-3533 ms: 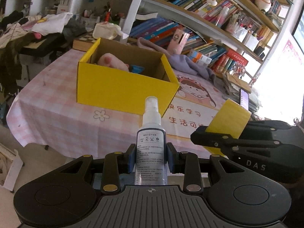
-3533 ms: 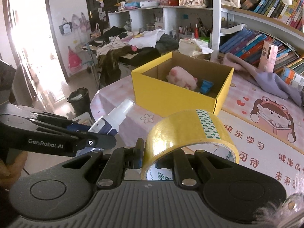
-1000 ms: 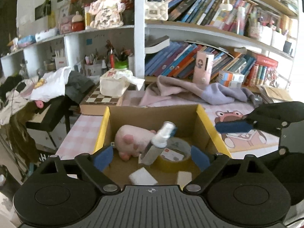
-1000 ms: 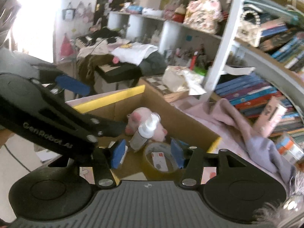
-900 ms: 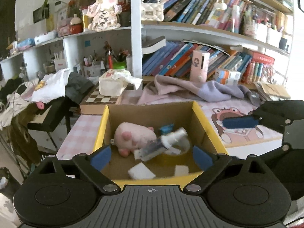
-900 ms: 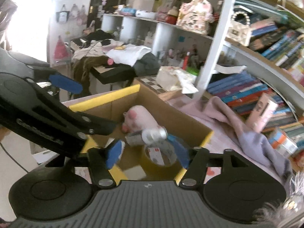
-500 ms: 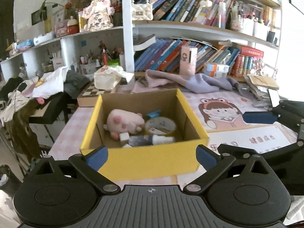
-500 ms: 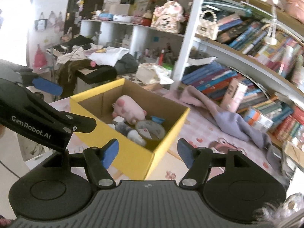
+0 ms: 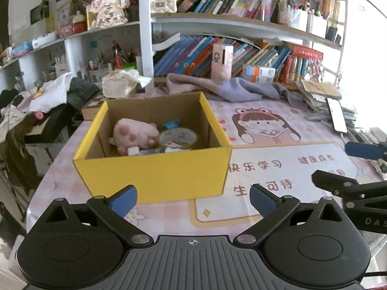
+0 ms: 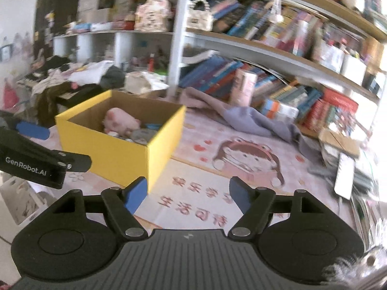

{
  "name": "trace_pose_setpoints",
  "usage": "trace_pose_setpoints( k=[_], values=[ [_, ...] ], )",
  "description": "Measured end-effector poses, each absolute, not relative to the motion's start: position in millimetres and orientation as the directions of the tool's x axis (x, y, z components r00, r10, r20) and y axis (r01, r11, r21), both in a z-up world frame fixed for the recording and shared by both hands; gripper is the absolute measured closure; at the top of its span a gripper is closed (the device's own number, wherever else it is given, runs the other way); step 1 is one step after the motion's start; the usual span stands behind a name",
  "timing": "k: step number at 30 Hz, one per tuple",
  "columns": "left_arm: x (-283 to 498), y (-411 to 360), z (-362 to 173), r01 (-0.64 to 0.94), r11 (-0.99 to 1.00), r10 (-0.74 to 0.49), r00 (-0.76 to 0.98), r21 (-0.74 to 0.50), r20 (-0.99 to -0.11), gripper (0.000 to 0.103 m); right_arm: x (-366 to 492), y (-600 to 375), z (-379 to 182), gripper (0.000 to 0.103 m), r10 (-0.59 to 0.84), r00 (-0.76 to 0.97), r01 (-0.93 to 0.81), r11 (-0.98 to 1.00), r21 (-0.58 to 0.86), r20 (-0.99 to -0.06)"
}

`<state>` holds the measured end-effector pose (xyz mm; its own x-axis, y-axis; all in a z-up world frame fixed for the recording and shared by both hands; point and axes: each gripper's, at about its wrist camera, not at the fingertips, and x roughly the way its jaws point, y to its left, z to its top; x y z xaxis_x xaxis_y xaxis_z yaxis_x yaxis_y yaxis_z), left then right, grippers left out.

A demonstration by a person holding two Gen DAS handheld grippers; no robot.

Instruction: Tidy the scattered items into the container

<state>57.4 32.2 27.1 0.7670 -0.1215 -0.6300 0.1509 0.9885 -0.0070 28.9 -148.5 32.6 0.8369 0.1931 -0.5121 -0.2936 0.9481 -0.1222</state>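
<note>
The yellow cardboard box (image 9: 154,171) stands on the pink tablecloth; it also shows in the right wrist view (image 10: 116,152). Inside lie a pink plush pig (image 9: 135,134), a roll of tape (image 9: 179,136) and the spray bottle (image 9: 157,151) on its side. My left gripper (image 9: 192,199) is open and empty, in front of the box and apart from it. My right gripper (image 10: 188,193) is open and empty, right of the box over the printed mat (image 10: 205,193).
A purple cloth (image 9: 229,89) lies behind the box. A pink carton (image 9: 222,60) and rows of books stand on the shelf behind. A phone (image 9: 337,118) and stacked papers lie at the table's right. Clothes are piled on a chair at left (image 9: 48,101).
Both grippers opened and dropped the spray bottle and tape roll into the box. Both have since drawn back from the box, and the right one has swung rightward.
</note>
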Motion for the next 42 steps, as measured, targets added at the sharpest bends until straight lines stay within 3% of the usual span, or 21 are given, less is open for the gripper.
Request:
trace_pose_setpoints(
  k=[20,42],
  values=[
    [43.5,-2.9,4.2,0.15,0.989,-0.107,0.76,0.013,-0.642,0.002,6.4,-219.4,7.0,0.008,-0.035,0.829,0.018,0.999,-0.036,-0.558],
    [43.8,9.7,-13.5,0.154,0.987,-0.139,0.692,-0.043,-0.709,0.0,5.2,-198.8,-2.0,0.002,0.008,0.797,-0.037,0.999,-0.036,-0.604]
  ],
)
